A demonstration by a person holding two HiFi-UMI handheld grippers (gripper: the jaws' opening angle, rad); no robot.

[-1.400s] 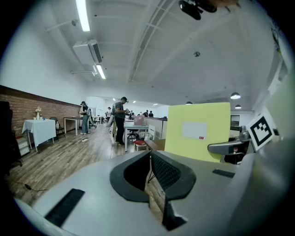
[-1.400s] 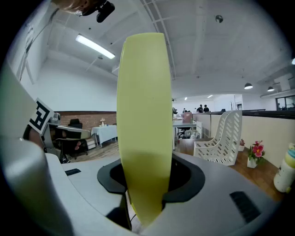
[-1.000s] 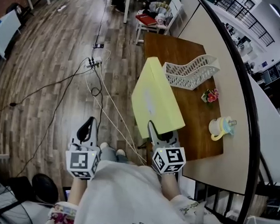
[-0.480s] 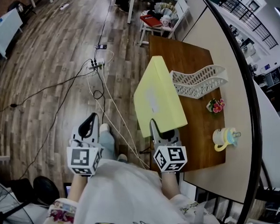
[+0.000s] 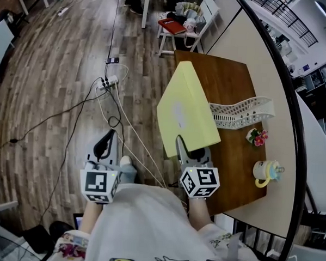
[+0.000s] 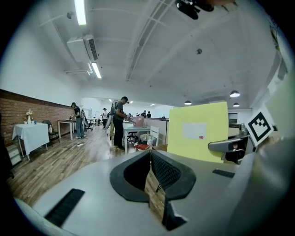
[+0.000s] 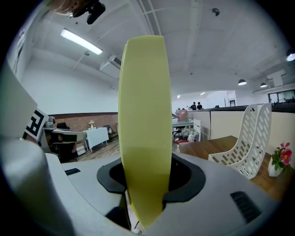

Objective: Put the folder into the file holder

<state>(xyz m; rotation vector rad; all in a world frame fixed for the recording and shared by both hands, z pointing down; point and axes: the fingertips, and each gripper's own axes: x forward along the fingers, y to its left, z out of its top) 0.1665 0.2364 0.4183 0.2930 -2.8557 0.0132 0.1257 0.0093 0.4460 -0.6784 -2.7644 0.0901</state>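
Yellow slab-like folder point(image 5: 186, 109) clamped in right gripper point(image 5: 190, 152), near wavy perforated file holder point(image 5: 243, 111); left gripper point(image 5: 107, 137) clenched empty.

grey left gripper point(image 5: 108, 136) and right gripper point(image 5: 191, 152) carry black-and-white marker cubes point(image 5: 99, 186); white cartoon-print shirt point(image 5: 147, 224).

The folder point(image 5: 186, 109) is a thick, pale yellow box type with a white label on its broad face. It stands on edge with its spine uppermost, its near end clamped between the jaws of the right hand-held gripper point(image 5: 190, 151), above the left part of the brown worktop point(image 5: 223, 76). The file holder point(image 5: 243, 111) is a white perforated rack with curved, stepped dividers; it rests on the worktop just to the right of the folder, with no contact visible between the two.
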